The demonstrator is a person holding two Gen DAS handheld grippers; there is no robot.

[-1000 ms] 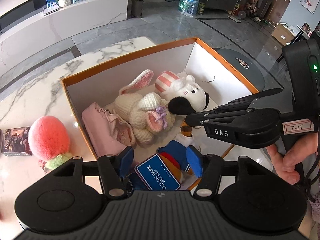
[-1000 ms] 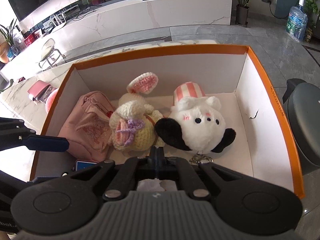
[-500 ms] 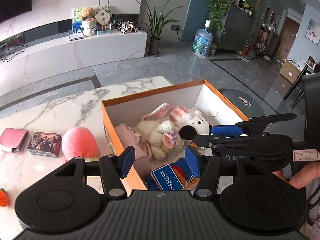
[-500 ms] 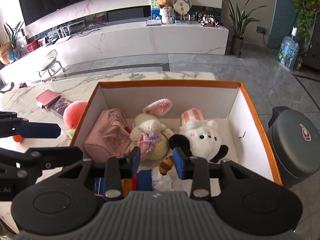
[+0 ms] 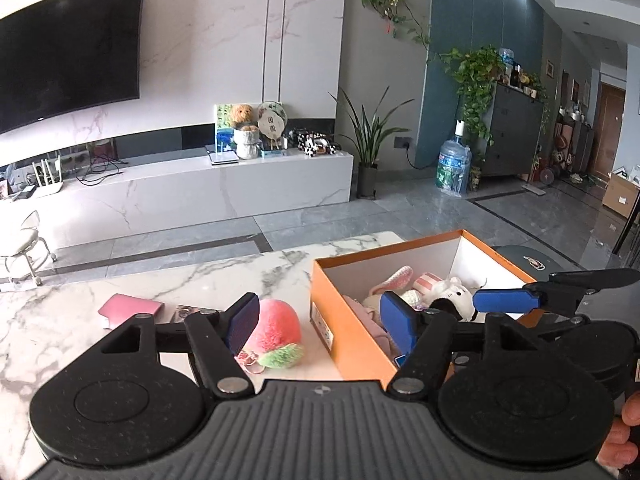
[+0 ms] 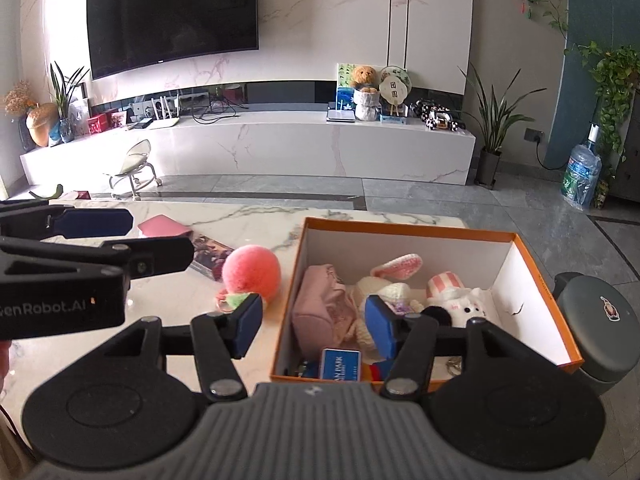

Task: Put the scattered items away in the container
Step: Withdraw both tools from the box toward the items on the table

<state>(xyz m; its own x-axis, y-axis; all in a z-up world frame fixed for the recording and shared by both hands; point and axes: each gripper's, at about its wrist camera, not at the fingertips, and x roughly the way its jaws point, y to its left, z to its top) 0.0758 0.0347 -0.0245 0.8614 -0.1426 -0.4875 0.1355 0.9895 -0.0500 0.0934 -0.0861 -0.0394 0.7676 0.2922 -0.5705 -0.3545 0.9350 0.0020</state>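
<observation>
An orange box (image 6: pixel 404 229) (image 5: pixel 352 344) with white walls stands on the marble table and holds a pink pouch (image 6: pixel 320 308), a crochet bunny (image 6: pixel 394 280), a white plush dog (image 6: pixel 464 306) and a blue-tagged plush (image 6: pixel 341 363). A pink peach plush (image 5: pixel 278 330) (image 6: pixel 251 272) lies on the table just left of the box. A pink case (image 5: pixel 130 309) (image 6: pixel 165 227) and a picture card box (image 6: pixel 210 252) lie further left. My left gripper (image 5: pixel 320 320) is open and empty, raised above the box's near left corner. My right gripper (image 6: pixel 314 326) is open and empty, above the box's near edge.
A grey round bin (image 6: pixel 600 320) stands right of the box, off the table. The marble table (image 5: pixel 60 320) stretches left. Beyond it are grey floor, a white TV bench (image 6: pixel 280 148), a small stool (image 6: pixel 134 164) and plants.
Both grippers have risen and pulled back out of the box and tilted up. The right gripper, shut a second ago, has opened; the blue-tagged plush stays in the box.
</observation>
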